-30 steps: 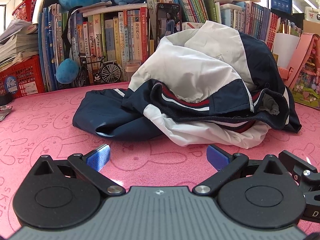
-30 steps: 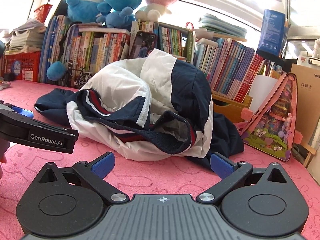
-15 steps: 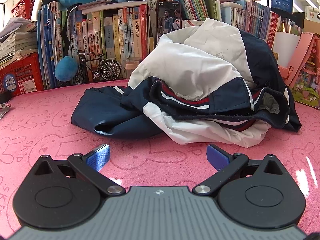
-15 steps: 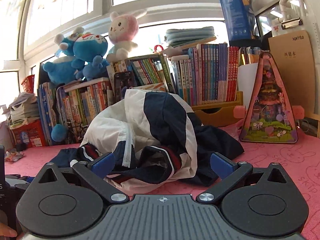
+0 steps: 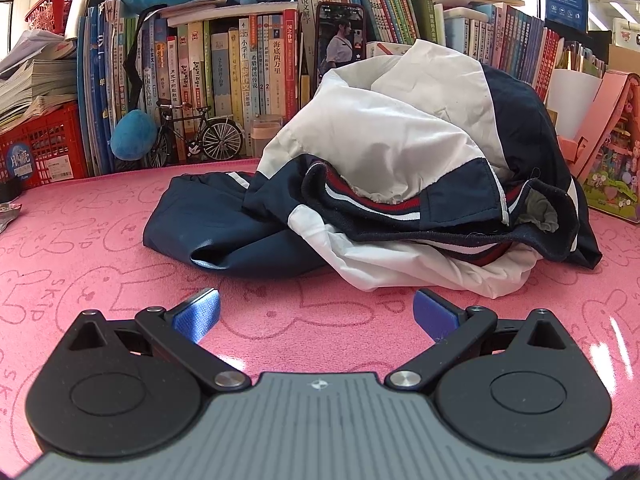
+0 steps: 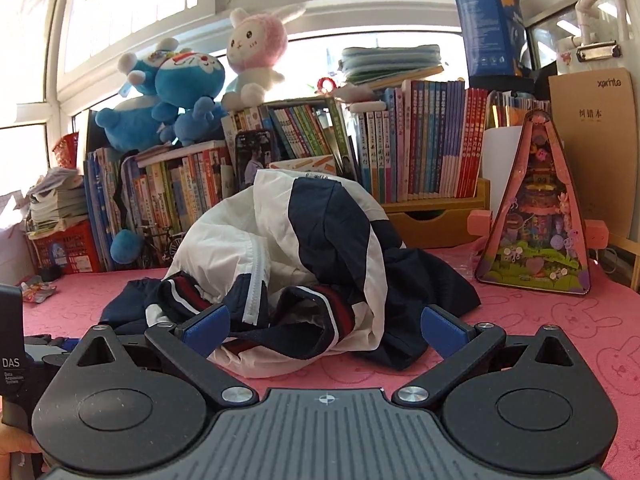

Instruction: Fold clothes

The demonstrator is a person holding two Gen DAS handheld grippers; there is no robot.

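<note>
While the left gripper [image 5: 316, 316] rests low over the pink mat [image 5: 80, 272] with its blue pads spread wide and holding nothing, the crumpled navy-and-white jacket [image 5: 400, 184] lies heaped just ahead of it, apart from the fingertips. Only the right wrist view shows the right gripper [image 6: 324, 326], equally wide and unloaded, facing the jacket [image 6: 304, 256] from close by, with plush toys [image 6: 180, 96] above the books [image 6: 432, 140]. That view alone shows a brown board [image 6: 592, 152] reading "xprinte" and "DAS" on the device at the far left [image 6: 12, 360].
</note>
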